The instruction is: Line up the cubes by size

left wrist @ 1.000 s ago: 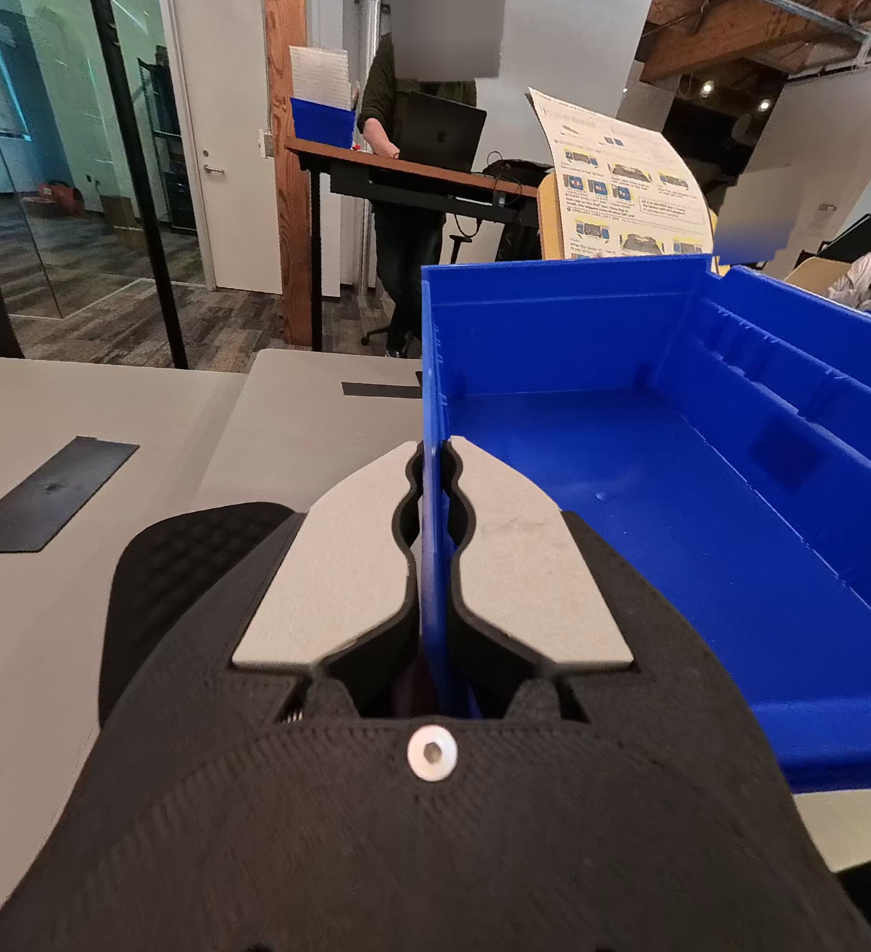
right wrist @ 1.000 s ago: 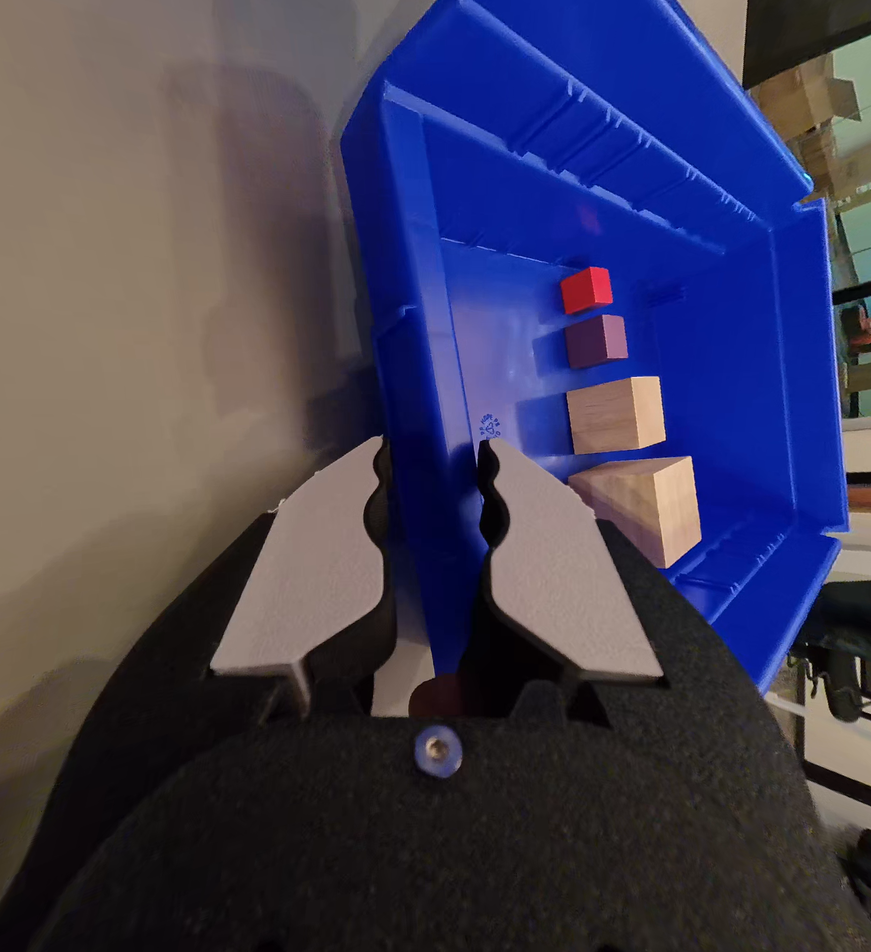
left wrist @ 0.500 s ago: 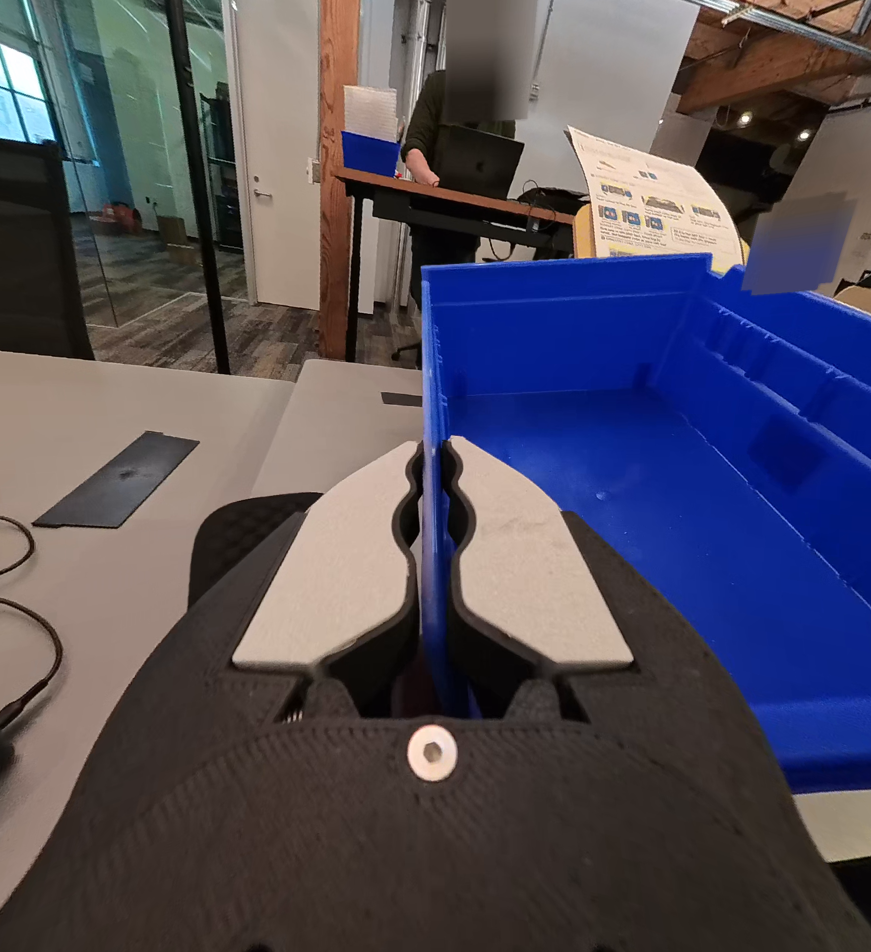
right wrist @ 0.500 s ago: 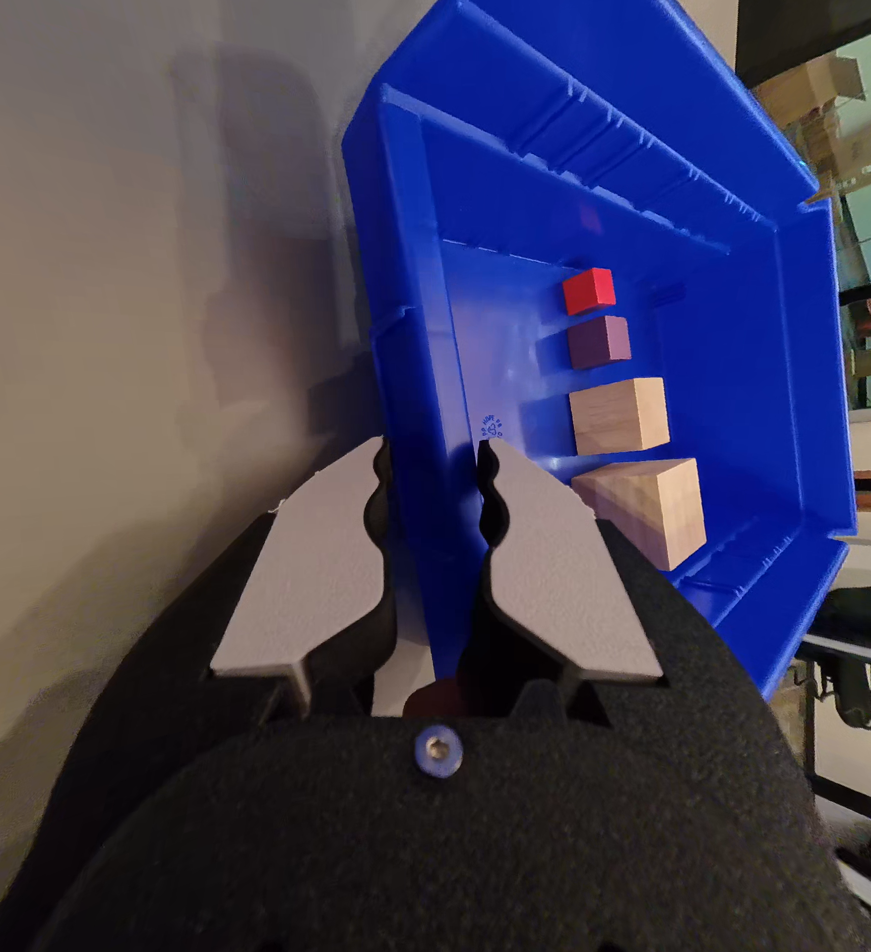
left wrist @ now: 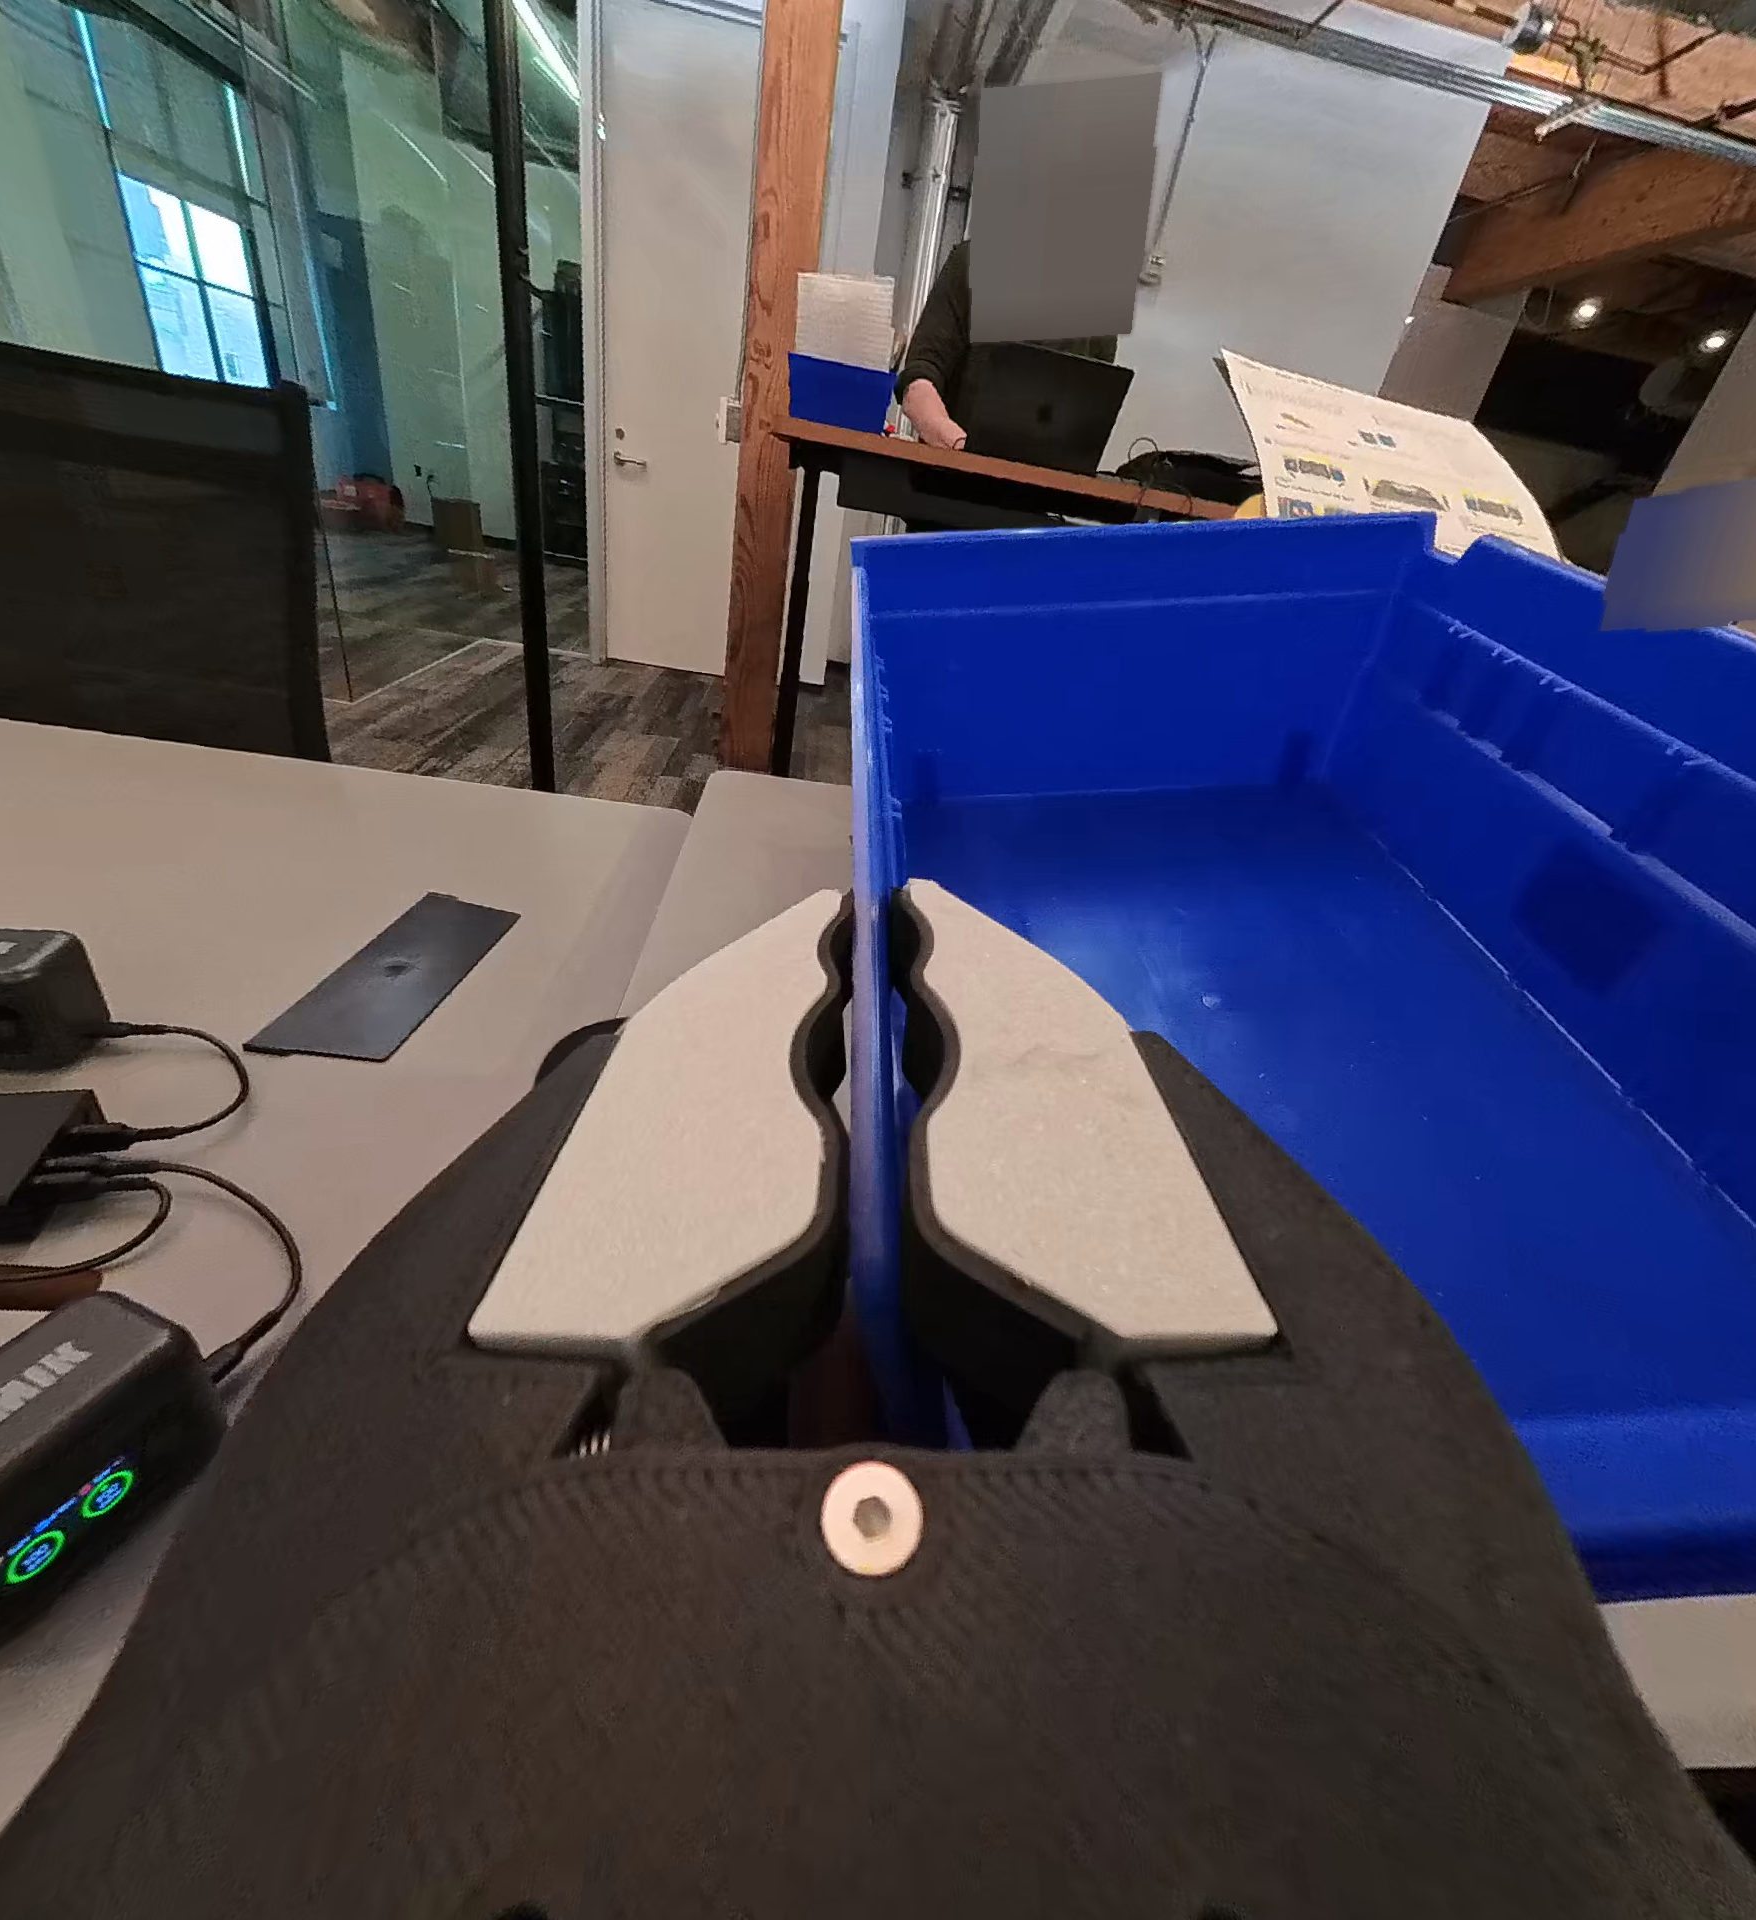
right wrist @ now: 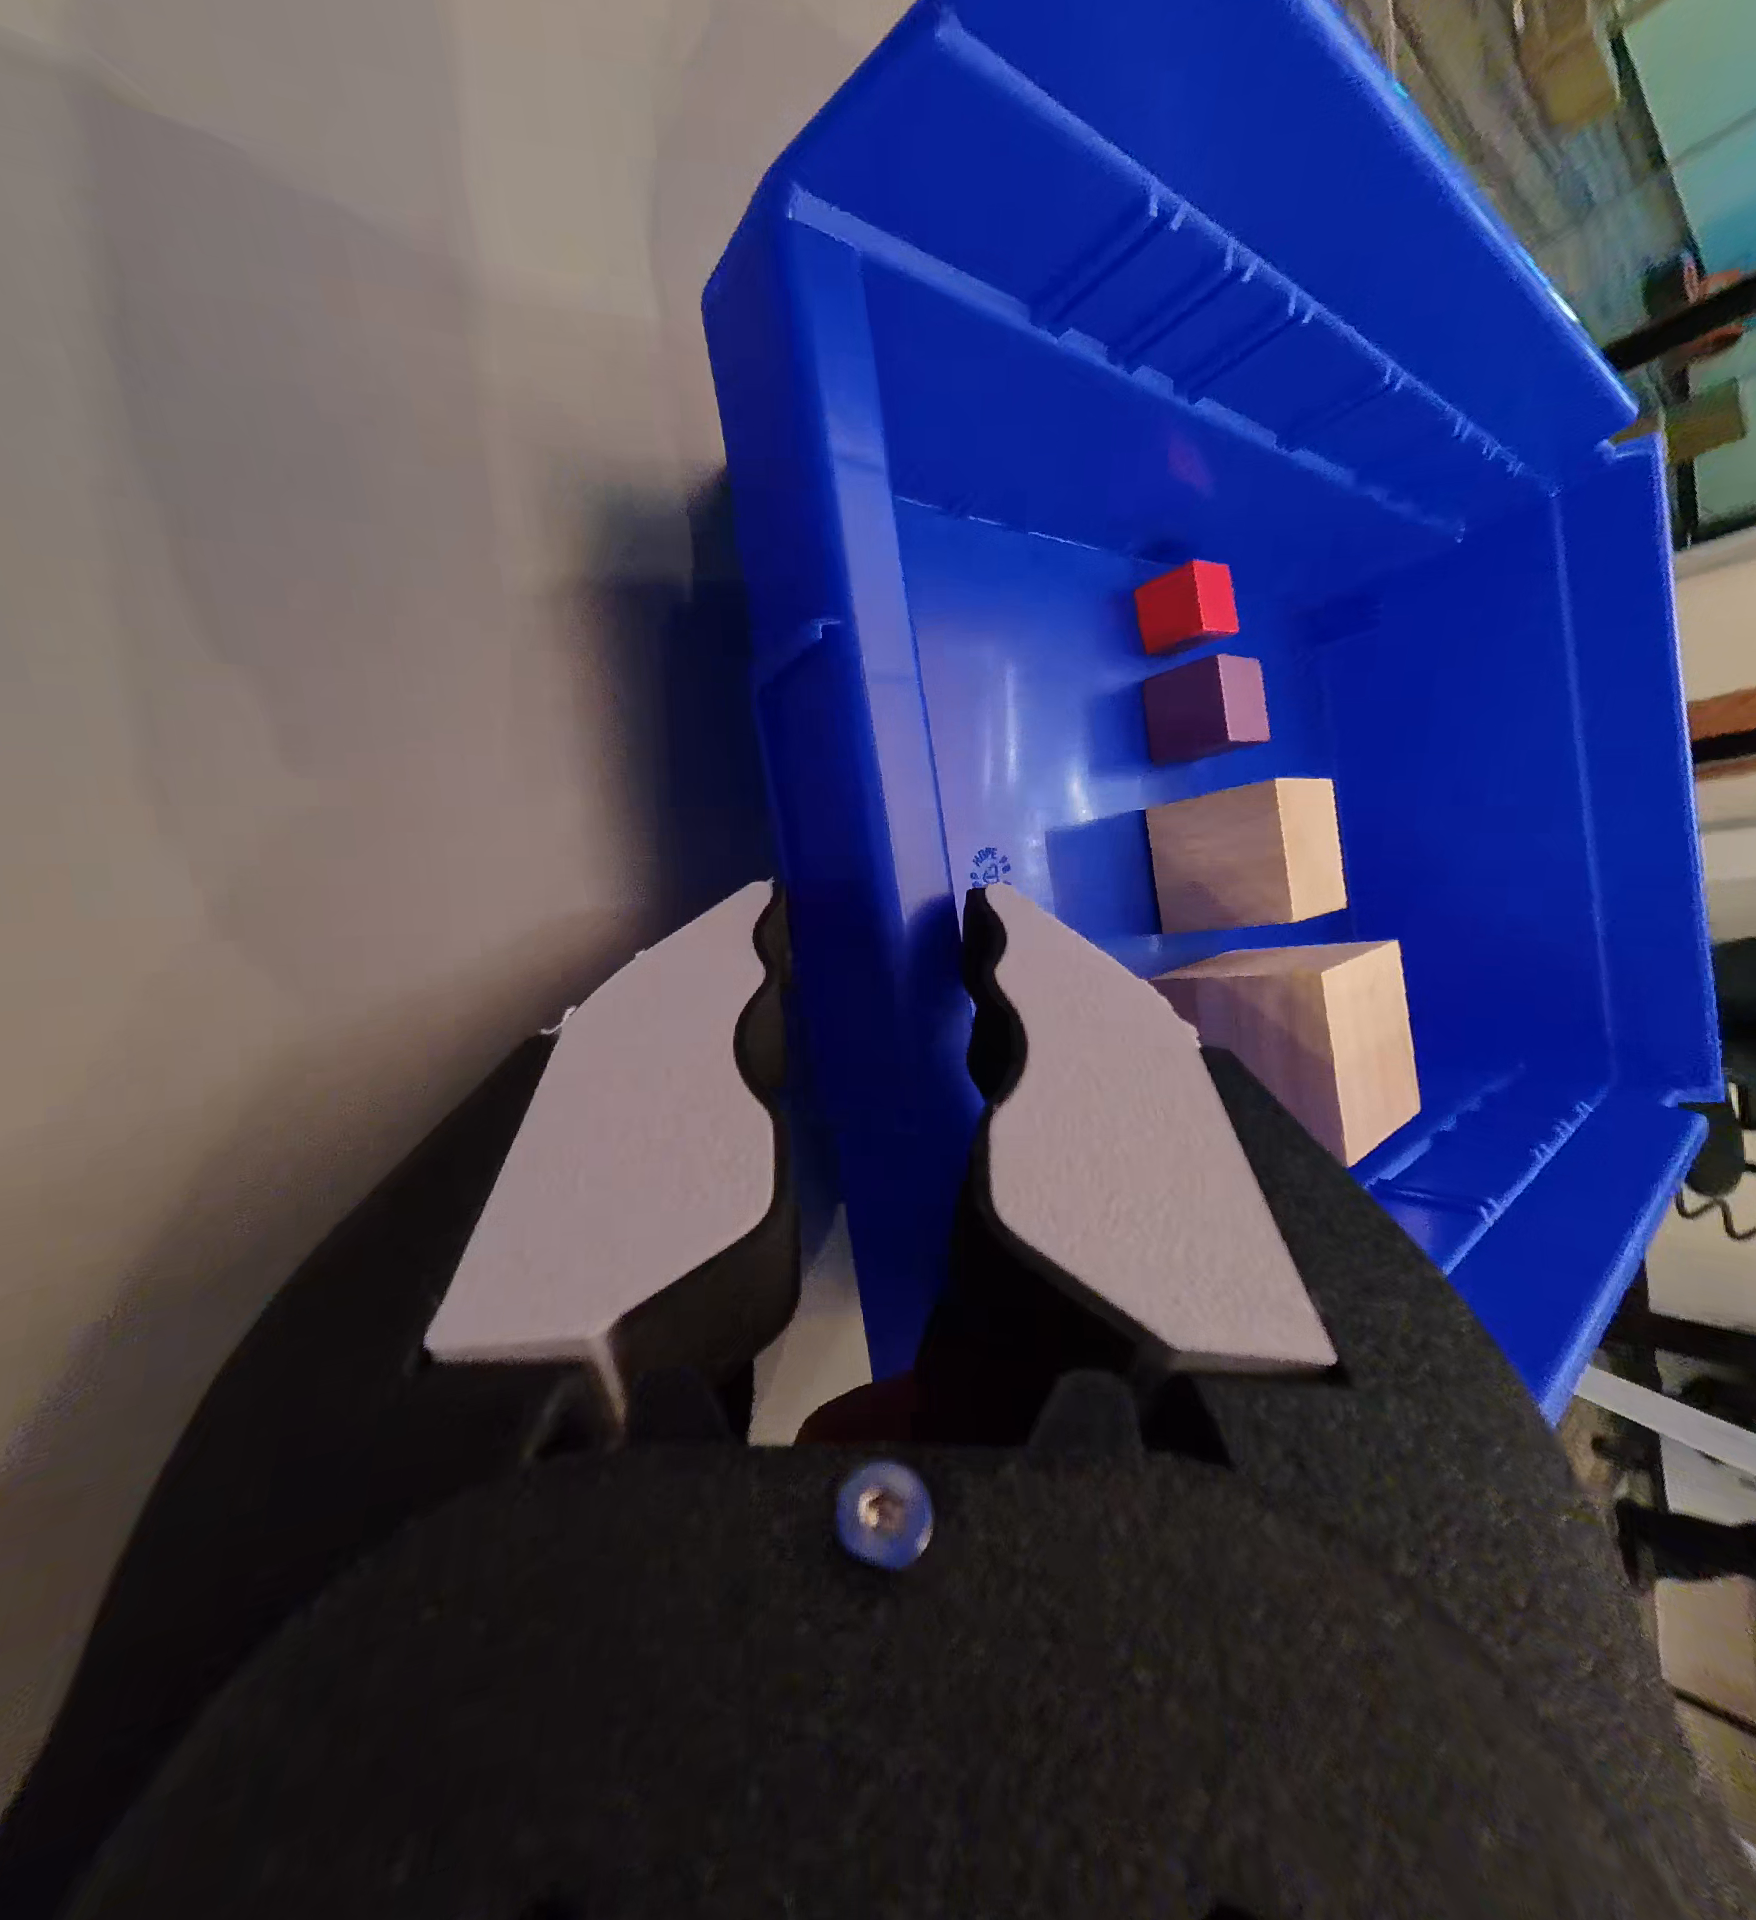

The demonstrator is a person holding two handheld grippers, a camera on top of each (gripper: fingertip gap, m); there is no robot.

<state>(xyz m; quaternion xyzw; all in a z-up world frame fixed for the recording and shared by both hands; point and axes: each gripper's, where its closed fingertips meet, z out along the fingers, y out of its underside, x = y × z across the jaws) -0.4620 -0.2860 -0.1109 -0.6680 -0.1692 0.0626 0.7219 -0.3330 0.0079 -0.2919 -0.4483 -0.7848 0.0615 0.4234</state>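
A blue plastic bin (left wrist: 1113, 665) is gripped by both grippers. My left gripper (left wrist: 874, 904) is shut on the bin's thin left wall, one pad on each side. My right gripper (right wrist: 874, 894) is shut on a thicker wall of the bin (right wrist: 1061, 312). In the right wrist view, cubes lie in a row on the bin floor, smallest to largest: a red cube (right wrist: 1186, 606), a purple cube (right wrist: 1204, 709), a smaller wooden cube (right wrist: 1243, 854) and a larger wooden cube (right wrist: 1321, 1039). No cube shows in the left wrist view.
The bin is over a light grey table (left wrist: 178, 831). At the left lie a black device with green lights (left wrist: 53, 1475), other black boxes (left wrist: 1, 997) with cables, and a black strip (left wrist: 386, 977). A black chair (left wrist: 115, 540) and a person at a desk (left wrist: 1040, 416) are beyond. Spacing between my two grippers at the tips: around 35 cm.
Both grippers keep their hold on the bin. The bin and grippers have moved together: in the left view the room slides right and the devices come into view; the cubes stay in their row.
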